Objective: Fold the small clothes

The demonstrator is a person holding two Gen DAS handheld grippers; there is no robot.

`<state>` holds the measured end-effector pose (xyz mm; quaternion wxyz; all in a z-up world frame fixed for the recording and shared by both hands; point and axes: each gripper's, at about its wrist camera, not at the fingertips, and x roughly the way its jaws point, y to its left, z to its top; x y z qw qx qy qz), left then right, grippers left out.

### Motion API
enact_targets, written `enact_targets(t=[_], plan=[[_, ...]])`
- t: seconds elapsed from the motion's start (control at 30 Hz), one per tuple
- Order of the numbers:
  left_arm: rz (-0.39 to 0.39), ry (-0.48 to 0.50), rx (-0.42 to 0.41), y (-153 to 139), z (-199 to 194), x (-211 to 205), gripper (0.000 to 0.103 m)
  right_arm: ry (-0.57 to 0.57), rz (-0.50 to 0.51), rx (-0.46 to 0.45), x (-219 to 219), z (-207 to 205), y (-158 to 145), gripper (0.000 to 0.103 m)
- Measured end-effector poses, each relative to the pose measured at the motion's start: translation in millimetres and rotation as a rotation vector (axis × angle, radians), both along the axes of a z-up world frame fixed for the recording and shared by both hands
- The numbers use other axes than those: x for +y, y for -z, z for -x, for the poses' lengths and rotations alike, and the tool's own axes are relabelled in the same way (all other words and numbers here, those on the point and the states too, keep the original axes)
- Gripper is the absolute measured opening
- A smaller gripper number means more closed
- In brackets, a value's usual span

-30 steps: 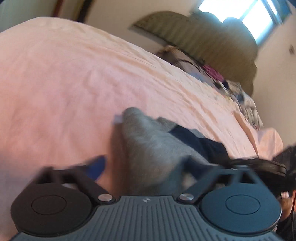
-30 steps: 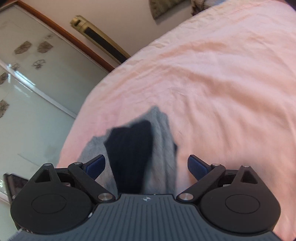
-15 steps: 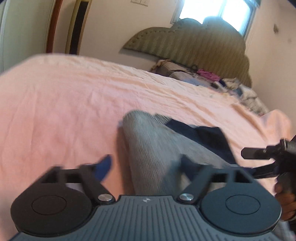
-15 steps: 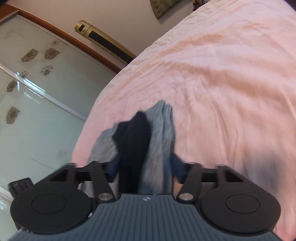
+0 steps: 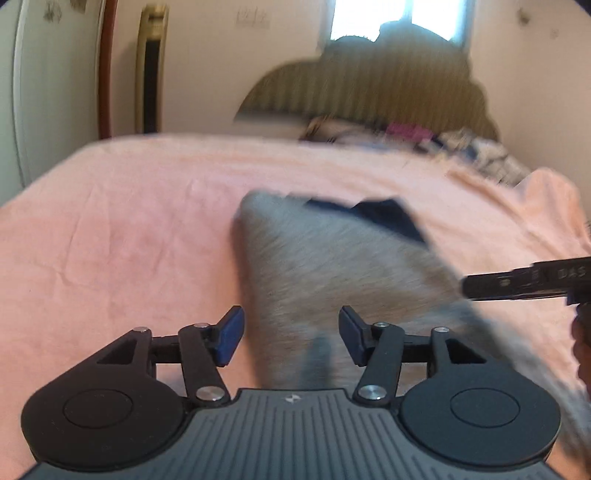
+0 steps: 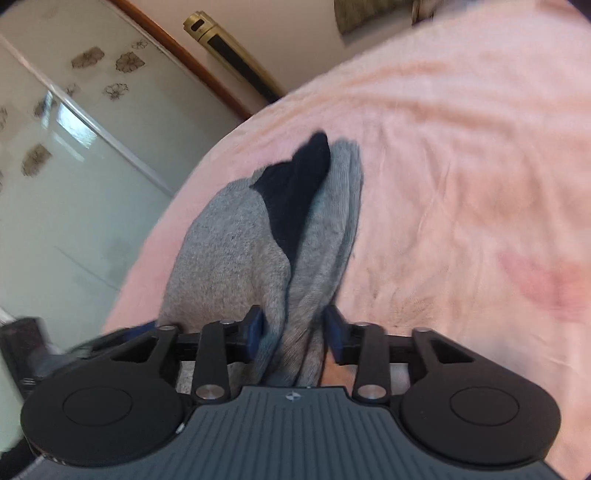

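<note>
A grey sock with a dark navy patch lies on the pink bedsheet, running from the centre of the right wrist frame down to its lower middle. There the right tongs are clenched on the sock's near end, the 2 blue pads pressing bunched fabric from both sides. In the left wrist frame the left tongs are released, their pads spread apart with the blurred sock passing between them, touching neither. The bed's headboard sits at the upper centre of that frame, a window above it, and the right tongs' black body enters from the right edge.
</note>
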<state>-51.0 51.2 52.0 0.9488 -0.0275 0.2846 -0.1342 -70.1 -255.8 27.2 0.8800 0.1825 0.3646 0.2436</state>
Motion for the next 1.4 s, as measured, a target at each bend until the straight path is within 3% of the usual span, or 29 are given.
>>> enact_targets(t=[0.03,0.1,0.13,0.2,0.23,0.33,0.37,0.4,0.47,0.5,0.53,0.57,0.63,0.73,0.8,1.2,1.4], plan=[[-0.011,0.020,-0.040,-1,11,-9,0.072,-0.015,0.026,-0.062,9,14,-10,0.047],[-0.072,0.084,-0.047,7,23,-30,0.073,-0.066,0.037,-0.126,27,33,-22,0.049],[-0.115,0.119,-0.016,15,23,-41,0.074,-0.098,0.024,-0.115,35,33,-22,0.055],[-0.175,0.123,0.043,36,20,-44,0.075,-0.144,0.022,-0.054,46,28,-9,0.055],[-0.161,0.126,0.030,37,22,-39,0.075,-0.140,0.044,0.001,46,22,3,0.054],[-0.174,0.132,0.056,29,23,-33,0.075,-0.075,-0.078,0.076,20,16,24,0.019],[-0.168,0.120,0.061,25,27,-30,0.073,-0.060,-0.114,0.113,13,16,23,0.018],[-0.155,0.108,0.069,21,32,-28,0.074,-0.047,-0.127,0.125,9,19,19,0.021],[-0.123,0.074,0.070,15,48,-25,0.075,-0.018,-0.088,0.071,8,39,2,0.039],[-0.108,0.051,0.068,15,56,-25,0.082,0.000,-0.057,0.028,10,53,-5,0.061],[-0.092,0.024,0.068,16,64,-25,0.084,0.032,-0.012,-0.016,14,69,-10,0.091],[-0.089,0.004,0.069,19,69,-27,0.084,0.056,0.040,-0.049,21,81,-11,0.103],[-0.111,-0.040,0.089,29,71,-31,0.084,0.067,0.209,-0.094,40,98,-2,0.102],[-0.151,-0.092,0.101,39,69,-35,0.091,0.093,0.409,-0.075,62,103,27,0.103],[-0.153,-0.111,0.118,41,66,-33,0.095,0.109,0.514,-0.151,73,111,37,0.103],[-0.147,-0.115,0.125,40,63,-33,0.101,0.280,0.501,-0.105,71,106,37,0.103],[-0.145,-0.109,0.129,41,62,-34,0.103,0.302,0.497,-0.105,71,103,38,0.103]])
